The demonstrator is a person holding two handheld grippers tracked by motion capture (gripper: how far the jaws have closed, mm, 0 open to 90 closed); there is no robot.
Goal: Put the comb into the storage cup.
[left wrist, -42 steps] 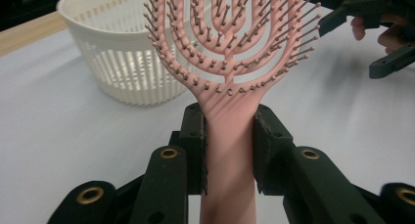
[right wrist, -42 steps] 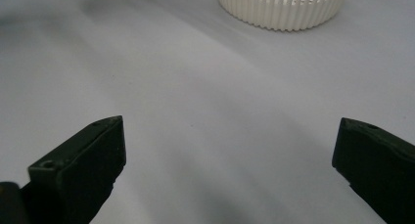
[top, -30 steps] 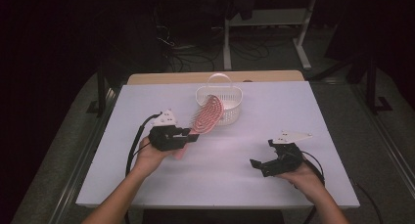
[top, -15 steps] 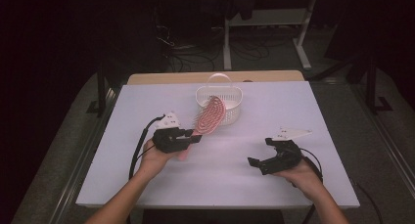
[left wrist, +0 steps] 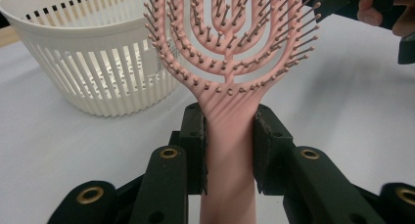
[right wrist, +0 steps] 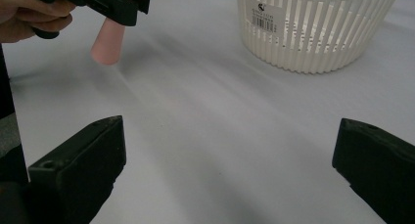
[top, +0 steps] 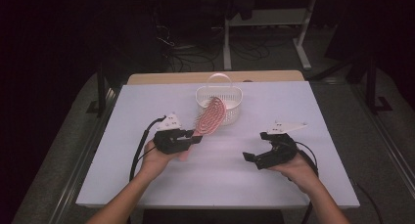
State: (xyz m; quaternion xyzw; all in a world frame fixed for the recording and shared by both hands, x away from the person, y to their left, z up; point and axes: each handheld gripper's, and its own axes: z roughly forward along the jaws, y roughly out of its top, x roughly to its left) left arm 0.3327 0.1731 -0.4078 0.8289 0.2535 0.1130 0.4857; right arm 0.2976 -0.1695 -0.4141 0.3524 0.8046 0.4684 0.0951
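Note:
A pink vented hairbrush (top: 211, 115) is held above the white table (top: 147, 101), bristle head raised toward the white slatted basket (top: 219, 100). My left gripper (top: 196, 138) is shut on the brush's handle; in the left gripper view both pads press the handle (left wrist: 229, 145) just below the bristle head (left wrist: 230, 33), with the basket (left wrist: 93, 62) behind to the left. My right gripper (top: 248, 157) rests low at the table's right, jaws wide apart with nothing between them (right wrist: 225, 155). The right gripper view shows the handle's end (right wrist: 108, 47) under the left gripper and the basket (right wrist: 318, 28).
The basket has an upright hoop handle (top: 219, 78) and stands at the table's far middle. A wooden strip (top: 161, 78) runs along the far edge. Cables trail from both grippers. Dark floor, cords and a white stand (top: 266, 18) lie beyond the table.
The left gripper with the brush has shifted slightly toward me and lower; the brush still tilts toward the basket. The right gripper has barely moved.

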